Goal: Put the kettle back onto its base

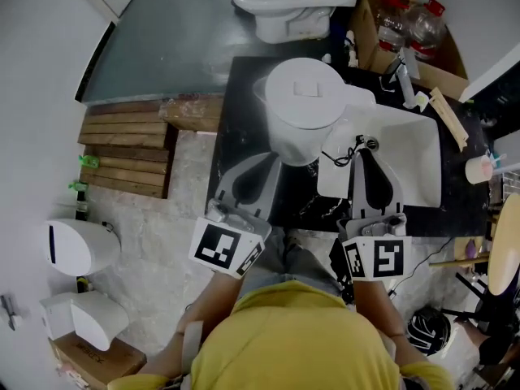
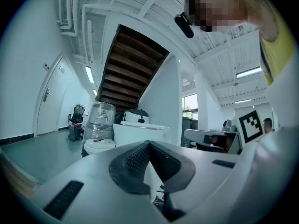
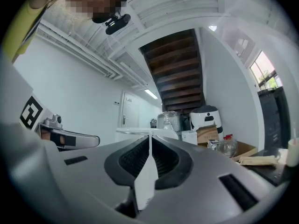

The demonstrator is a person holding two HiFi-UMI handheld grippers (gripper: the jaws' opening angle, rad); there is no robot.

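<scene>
From the head view, the white kettle (image 1: 302, 96), a squat rounded body with a flat smooth lid, stands on the black surface (image 1: 242, 104) just ahead of both tools. The left hand-held gripper (image 1: 272, 161) has its tip just beside the kettle's lower side. The right hand-held gripper (image 1: 361, 149) lies over a glossy white tray (image 1: 414, 161) with rounded corners, near a thin black cord (image 1: 337, 158). Behind, an open cardboard box (image 1: 445, 73) holds clear plastic bottles (image 1: 426, 21) with red caps. A small cup (image 1: 479, 169) sits at the surface's right end, its contents not visible, and slatted wooden boards (image 1: 130, 149) lie on the floor at left. In the left gripper view, the ribbed dark pads (image 2: 133, 160) meet at their tips, clenched. A white wedge shows between them lower down, and I cannot tell what it is; the kettle's pale body rises just beyond. In the right gripper view, the jaws are clenched on a thin white sheet (image 3: 148, 181) standing edge-on between the ribbed pads, with the cardboard box and a bottle off to the right
</scene>
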